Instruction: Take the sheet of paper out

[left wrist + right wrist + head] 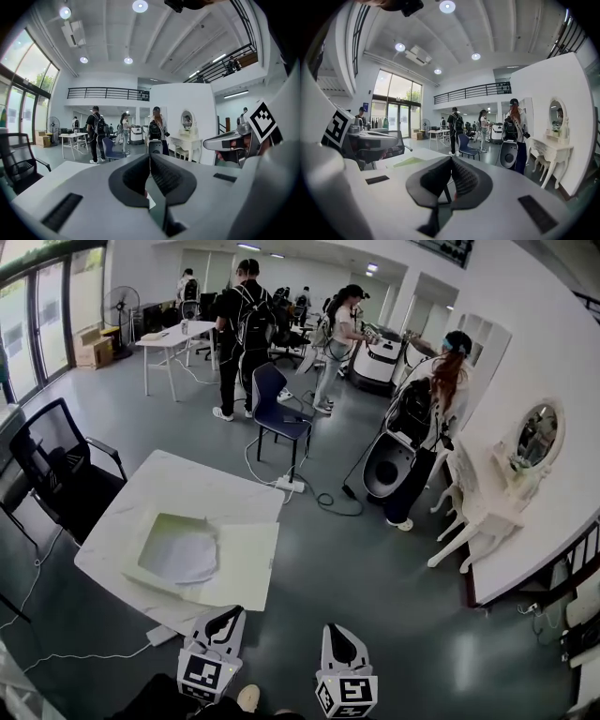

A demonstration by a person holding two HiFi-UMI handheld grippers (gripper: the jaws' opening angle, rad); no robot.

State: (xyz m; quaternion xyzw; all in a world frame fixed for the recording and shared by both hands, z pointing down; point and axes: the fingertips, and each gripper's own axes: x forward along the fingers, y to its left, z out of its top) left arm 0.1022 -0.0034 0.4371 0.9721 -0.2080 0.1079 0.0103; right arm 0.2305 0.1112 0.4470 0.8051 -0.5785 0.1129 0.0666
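Head view: on a white rectangular table (192,486), towards its near right corner, an open pale yellow-green paper folder (246,563) with a white sheet of paper (178,554) lying inside, rounded and slightly rumpled along its right edge. Judged very light, thin and limp, easy to crease or tear, and apt to slide on the smooth folder. Best pinched at that loose right edge, with the folder flap pinned down by the other tool. Just off the table's near right corner, apart from the sheet, the left gripper (228,617) and right gripper (335,634), both with black jaws pressed together and nothing between. Around: a glossy grey floor, a black mesh office chair (52,470) at the table's left edge, a blue chair (278,404) beyond its far corner, a white power strip (289,486) with trailing cable, several people standing, and a white dressing table with oval mirror (492,488) against the right wall. Left gripper view: jaws meeting at the tips, empty, pointed nearly level into the room rather than at the sheet. Right gripper view: jaws likewise closed on nothing, with a sliver of green folder and table top at the left and the sheet itself not made out.
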